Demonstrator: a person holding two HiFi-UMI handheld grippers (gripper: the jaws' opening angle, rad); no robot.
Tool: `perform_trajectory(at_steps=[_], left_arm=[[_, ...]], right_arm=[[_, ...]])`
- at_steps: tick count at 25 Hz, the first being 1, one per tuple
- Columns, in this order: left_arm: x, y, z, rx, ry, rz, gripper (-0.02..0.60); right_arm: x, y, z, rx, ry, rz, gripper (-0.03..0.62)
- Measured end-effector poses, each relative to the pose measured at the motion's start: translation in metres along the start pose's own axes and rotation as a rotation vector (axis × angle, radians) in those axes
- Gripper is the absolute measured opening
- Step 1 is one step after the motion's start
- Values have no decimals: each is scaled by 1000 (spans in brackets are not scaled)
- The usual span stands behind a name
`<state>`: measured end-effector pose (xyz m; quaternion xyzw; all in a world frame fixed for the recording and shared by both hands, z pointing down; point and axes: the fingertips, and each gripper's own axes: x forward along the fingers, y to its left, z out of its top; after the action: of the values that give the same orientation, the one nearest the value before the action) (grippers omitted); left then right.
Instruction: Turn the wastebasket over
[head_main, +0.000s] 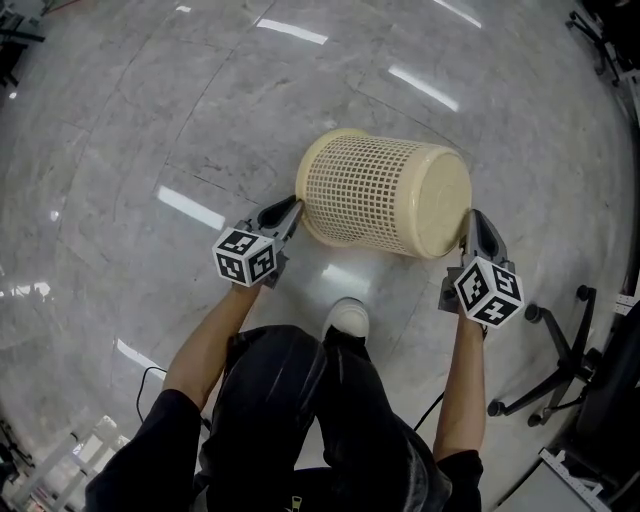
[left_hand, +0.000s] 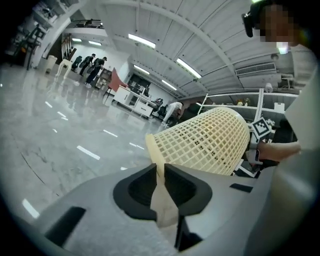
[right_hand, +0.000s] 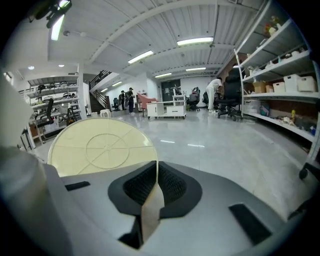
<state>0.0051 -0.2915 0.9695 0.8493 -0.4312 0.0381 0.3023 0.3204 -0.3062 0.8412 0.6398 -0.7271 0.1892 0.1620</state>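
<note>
Head view, left to right. Grey marble floor with light streaks all around. The left forearm reaches forward, with the marker cube on the left gripper. Its jaws sit at the open rim of the wastebasket. The wastebasket is cream plastic with lattice walls and lies on its side in front of the person, between the two grippers, rim to the left and solid round base to the right. I can't tell if it touches the floor. The person's white shoe is just near of it, below. The right gripper is at the base edge, with its own marker cube nearer the person. A black chair base is at far right, well apart.

Left gripper view: the left gripper is clenched on the rim. A cream strip of rim runs down between the dark pads, and the pads press on it. The wastebasket stretches off to the right with its lattice side up. People and desks are far off at the left.

Right gripper view: the right gripper is clenched too, with the thin edge of the base pinched between its pads. The wastebasket shows as a round disc with moulded rings, left of the jaws. Shelves with boxes are at the right.
</note>
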Motion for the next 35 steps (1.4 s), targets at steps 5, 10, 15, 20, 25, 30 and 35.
perform_trajectory(at_steps=[5, 10, 15, 20, 25, 30, 35], left_arm=[[-27, 22, 54, 104, -66, 87, 37], [-53, 33, 82, 170, -79, 135, 28], [-61, 20, 94, 268, -79, 136, 26], [-54, -1, 83, 364, -28, 85, 26], [-42, -27, 73, 495, 3, 35, 31], [-36, -38, 84, 529, -36, 14, 29], [-26, -59, 107, 668, -44, -67, 28]], right_arm=[[12, 33, -28, -31, 62, 96, 20], [20, 70, -56, -86, 133, 184, 18], [20, 93, -68, 38, 154, 316, 17], [14, 78, -84, 53, 214, 297, 18], [-7, 34, -51, 45, 132, 111, 18], [-19, 109, 5, -321, 65, 264, 18], [-15, 200, 34, -673, 17, 447, 21]])
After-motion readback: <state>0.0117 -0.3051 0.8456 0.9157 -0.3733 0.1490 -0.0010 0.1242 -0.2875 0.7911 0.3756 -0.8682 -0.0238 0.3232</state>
